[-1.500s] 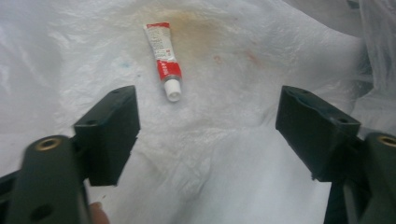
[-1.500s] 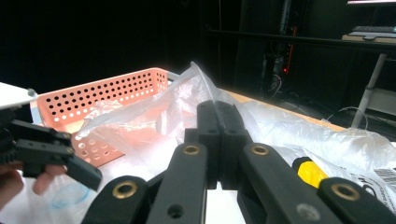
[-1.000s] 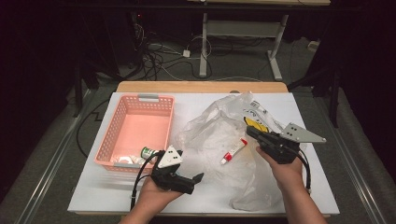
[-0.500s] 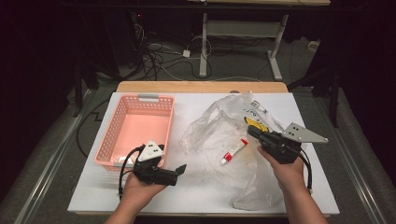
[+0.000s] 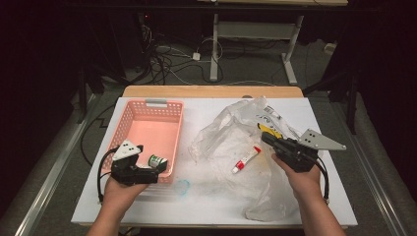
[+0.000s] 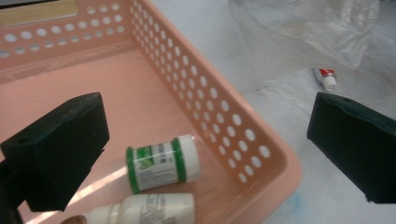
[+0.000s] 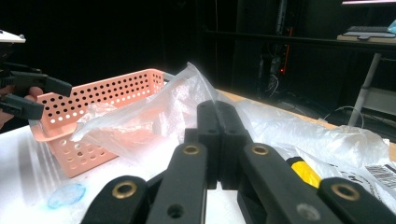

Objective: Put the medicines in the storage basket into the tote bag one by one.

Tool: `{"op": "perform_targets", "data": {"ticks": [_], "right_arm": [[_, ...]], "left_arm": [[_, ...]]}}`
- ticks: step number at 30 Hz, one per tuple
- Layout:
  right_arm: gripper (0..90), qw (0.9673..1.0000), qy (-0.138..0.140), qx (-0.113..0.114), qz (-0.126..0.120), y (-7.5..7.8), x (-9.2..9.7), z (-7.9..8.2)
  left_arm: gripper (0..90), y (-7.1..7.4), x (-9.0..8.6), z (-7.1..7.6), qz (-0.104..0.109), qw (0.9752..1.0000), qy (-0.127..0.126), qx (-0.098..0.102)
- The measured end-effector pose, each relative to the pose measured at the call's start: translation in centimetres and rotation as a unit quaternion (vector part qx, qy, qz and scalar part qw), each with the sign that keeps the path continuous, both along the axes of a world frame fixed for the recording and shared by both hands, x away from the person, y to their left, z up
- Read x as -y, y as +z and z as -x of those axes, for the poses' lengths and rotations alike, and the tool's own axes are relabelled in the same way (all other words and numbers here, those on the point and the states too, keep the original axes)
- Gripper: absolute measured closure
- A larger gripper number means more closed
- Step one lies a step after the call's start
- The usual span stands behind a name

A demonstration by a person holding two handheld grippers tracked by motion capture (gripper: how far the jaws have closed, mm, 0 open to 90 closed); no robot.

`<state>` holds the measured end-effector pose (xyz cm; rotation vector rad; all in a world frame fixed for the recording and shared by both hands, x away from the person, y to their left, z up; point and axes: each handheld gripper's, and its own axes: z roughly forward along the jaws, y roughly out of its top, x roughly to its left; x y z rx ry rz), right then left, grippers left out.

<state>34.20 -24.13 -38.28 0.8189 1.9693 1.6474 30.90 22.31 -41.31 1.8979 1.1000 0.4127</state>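
Perforated pink basket [image 5: 147, 123], green-banded white jar [image 6: 161, 163], red-capped white tube [image 5: 246, 160]

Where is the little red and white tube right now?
In the high view, the red and white tube lies on the clear plastic bag, right of the pink basket and just left of the right claw.

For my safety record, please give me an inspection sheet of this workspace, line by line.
Surface: white table, with a bluish smudge.
Job's things: pink basket holding a green-capped jar and a white bottle; red-and-white tube lying on the clear plastic bag.
Clutter: nothing seen.
Grippers: left tongs open at the basket's near corner, holding nothing; right tongs shut, at the bag.
Cables: tangle on the floor beyond the table.
Surroundings: dark room, white desk legs.
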Motion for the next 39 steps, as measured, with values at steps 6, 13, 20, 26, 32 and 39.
{"op": "perform_targets", "data": {"ticks": [6, 13, 20, 26, 32, 39], "right_arm": [[90.0, 1.0, -0.001, -0.001, 0.001, -0.1, 0.1, -0.1], [90.0, 1.0, -0.001, -0.003, 0.001, -0.1, 0.0, -0.1], [90.0, 1.0, -0.001, -0.002, 0.001, -0.1, -0.1, -0.1], [90.0, 1.0, 0.001, -0.003, 0.002, -0.2, -0.2, -0.1], [90.0, 1.0, 0.0, -0.003, -0.001, -0.1, -0.1, 0.0], [90.0, 1.0, 0.002, -0.002, -0.001, 0.0, -0.1, 0.0]], "left_arm": [[0.0, -0.3, -2.0, -0.3, -0.008, 0.9995, 0.028, -0.008], [0.0, -0.7, -3.1, -0.4, -0.009, 0.9989, 0.044, -0.016], [0.0, -0.5, -2.9, -0.4, -0.005, 0.9991, 0.04, -0.015], [0.0, -0.3, -2.0, -0.9, -0.01, 0.9995, 0.025, -0.019], [0.0, 0.5, -0.4, -2.1, -0.046, 0.9978, 0.005, -0.048], [0.0, 0.6, 0.8, -4.5, -0.087, 0.9895, 0.004, -0.115]]}}
